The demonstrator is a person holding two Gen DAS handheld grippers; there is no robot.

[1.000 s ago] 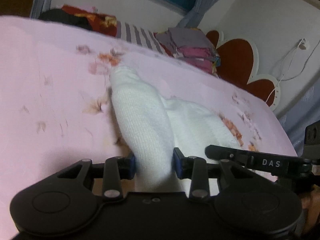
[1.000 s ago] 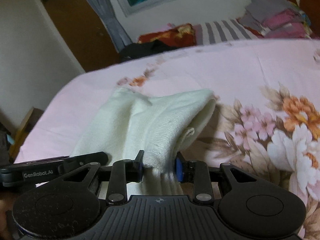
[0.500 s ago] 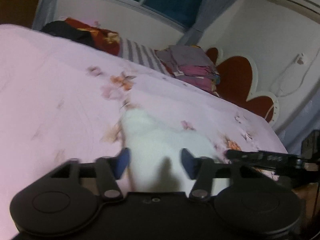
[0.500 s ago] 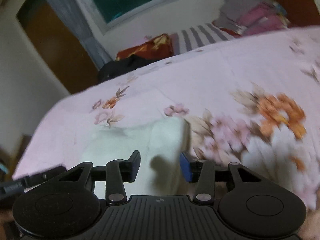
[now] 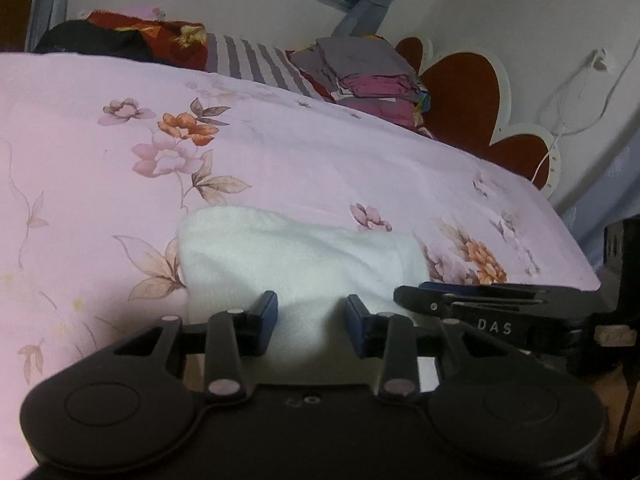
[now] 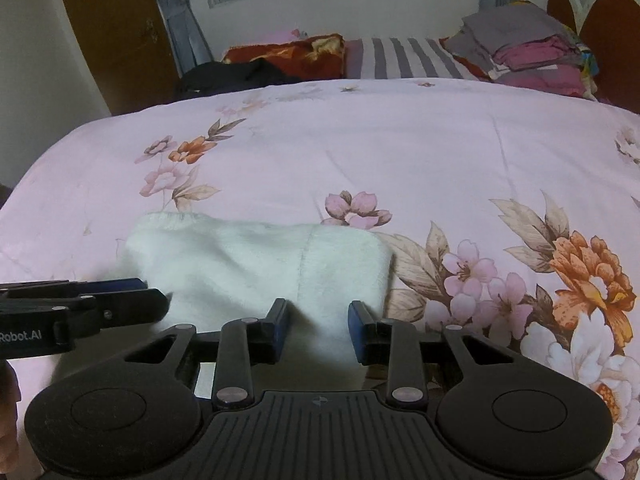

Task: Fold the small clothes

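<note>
while both sets of jaws close in on its near edge, the white garment [image 6: 256,264] lies crosswise before the left gripper [image 5: 312,320] and right gripper [image 6: 316,326]; grip unclear.

Each gripper, the left gripper [image 5: 312,322] and the right gripper [image 6: 317,326], is matte black with round side housings, silver pivot screws, blue fingertip pads [image 5: 267,309] and white lettering on its side.

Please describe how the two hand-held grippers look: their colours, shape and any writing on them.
Each hand-held gripper, left and right, is matt black plastic with two round discs, silver rivets on linkage bars and blue finger pads. The right body is ribbed. White lettering shows on their sides: "DAS" and "Robot.AI".
</note>
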